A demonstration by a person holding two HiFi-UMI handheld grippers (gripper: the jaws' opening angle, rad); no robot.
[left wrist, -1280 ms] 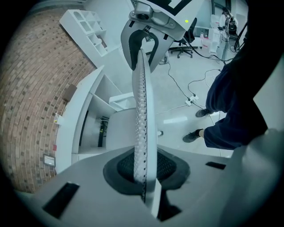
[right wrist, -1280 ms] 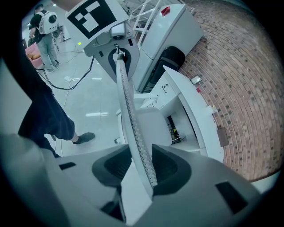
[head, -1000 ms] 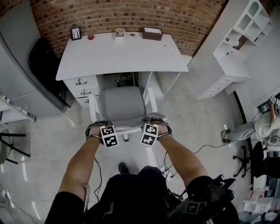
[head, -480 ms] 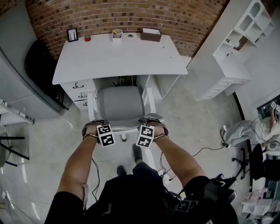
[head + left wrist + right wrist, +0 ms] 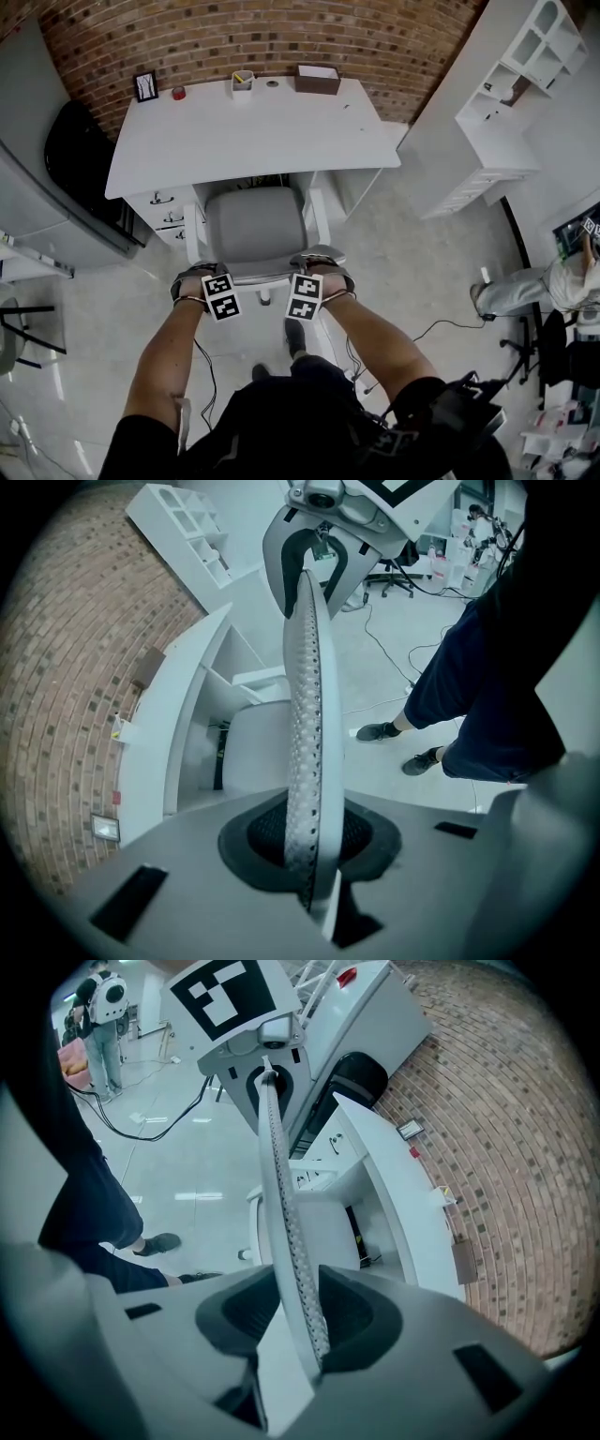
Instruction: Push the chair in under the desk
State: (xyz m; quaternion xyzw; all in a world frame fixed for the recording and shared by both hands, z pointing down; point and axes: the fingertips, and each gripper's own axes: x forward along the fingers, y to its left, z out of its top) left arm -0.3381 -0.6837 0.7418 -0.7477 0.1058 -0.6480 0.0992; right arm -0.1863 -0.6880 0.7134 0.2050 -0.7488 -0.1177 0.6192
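Grey-seated chair (image 5: 255,230) stands only partly under the desk (image 5: 253,131). The left gripper (image 5: 202,276) and right gripper (image 5: 319,263) each clamp its backrest (image 5: 302,714), and I reckon more pushing is needed.

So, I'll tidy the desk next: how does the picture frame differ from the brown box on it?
The picture frame is dark-edged and stands upright; the brown box lies low and wide, white showing in its top. The picture frame is at the back left corner of the desk, the brown box right of centre. Both sit along the back edge, by the brick wall.
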